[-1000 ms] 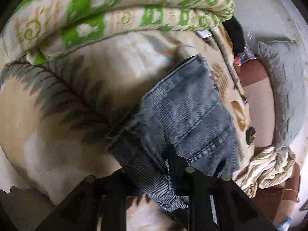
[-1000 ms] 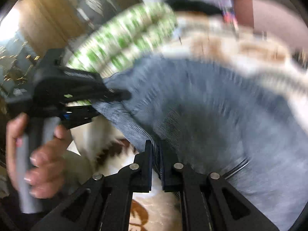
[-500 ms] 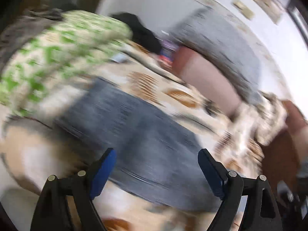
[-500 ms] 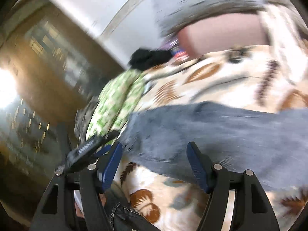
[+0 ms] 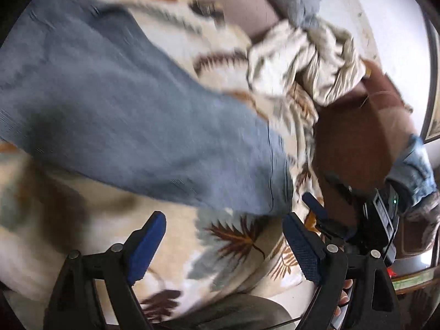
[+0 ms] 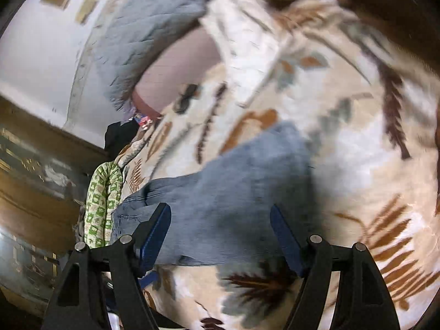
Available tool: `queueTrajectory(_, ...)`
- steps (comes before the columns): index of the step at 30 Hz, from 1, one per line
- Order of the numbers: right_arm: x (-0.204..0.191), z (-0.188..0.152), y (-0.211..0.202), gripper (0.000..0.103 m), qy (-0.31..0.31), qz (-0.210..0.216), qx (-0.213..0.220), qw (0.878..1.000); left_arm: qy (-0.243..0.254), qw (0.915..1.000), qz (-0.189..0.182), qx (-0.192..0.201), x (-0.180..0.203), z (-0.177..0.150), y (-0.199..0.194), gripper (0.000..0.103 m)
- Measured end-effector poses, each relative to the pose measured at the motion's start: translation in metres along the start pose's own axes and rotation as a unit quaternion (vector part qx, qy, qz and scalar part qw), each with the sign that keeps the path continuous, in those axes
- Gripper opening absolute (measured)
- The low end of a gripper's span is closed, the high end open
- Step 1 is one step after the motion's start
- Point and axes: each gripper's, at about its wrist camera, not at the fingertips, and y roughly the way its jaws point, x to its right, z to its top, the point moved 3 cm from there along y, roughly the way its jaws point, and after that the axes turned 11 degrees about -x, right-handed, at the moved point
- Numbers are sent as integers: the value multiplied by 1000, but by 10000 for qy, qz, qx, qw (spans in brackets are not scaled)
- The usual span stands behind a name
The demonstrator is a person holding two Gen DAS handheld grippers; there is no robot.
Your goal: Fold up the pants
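The grey-blue denim pants (image 5: 132, 115) lie spread flat on a bed covered by a cream blanket (image 5: 239, 250) printed with brown and teal leaves. In the left wrist view they run from the upper left down toward the middle, and one end stops just ahead of the left gripper (image 5: 224, 243). That gripper hovers above the blanket with its blue-padded fingers (image 5: 145, 243) spread wide and nothing between them.

In the right wrist view the pants (image 6: 220, 200) cross the lower middle of the frame, a stitched seam and what looks like a pocket showing at their left end, though the motion blur leaves that uncertain. The right gripper (image 6: 220, 236) is likewise wide apart and empty, its tips over the near edge of the denim; whether they touch the cloth cannot be told.

A crumpled cream-and-grey striped cloth (image 5: 305, 63) sits on the blanket beyond the pants, beside a grey quilted pillow (image 6: 148, 33) and a pink pillow (image 6: 178, 74). A green-and-white patterned quilt (image 6: 103, 203), rolled up, lies at the bed's far left edge. The right gripper (image 5: 357, 220) also shows at the right of the left wrist view.
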Motion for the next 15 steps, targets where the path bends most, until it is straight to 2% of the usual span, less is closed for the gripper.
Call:
queueTrajectory(5, 41, 14, 3, 76, 291, 47, -145, 9995, -320, 9992, 125, -227, 14, -3, 52, 88)
queueTrajectory(8, 54, 29, 18, 76, 346, 123, -474, 9982, -574, 9971, -3, -491, 20, -1, 75, 87)
queueTrajectory(10, 56, 37, 32, 75, 364, 204, -662, 9969, -689, 9964, -27, -502, 22, 3, 82, 87)
queueTrajectory(13, 61, 45, 46, 69, 497, 139, -811, 9954, -875, 9950, -13, -485, 24, 9, 89, 87)
queueTrajectory(15, 63, 46, 51, 60, 548, -45, -868, 9947, -951, 9945, -22, -440, 25, 12, 89, 87)
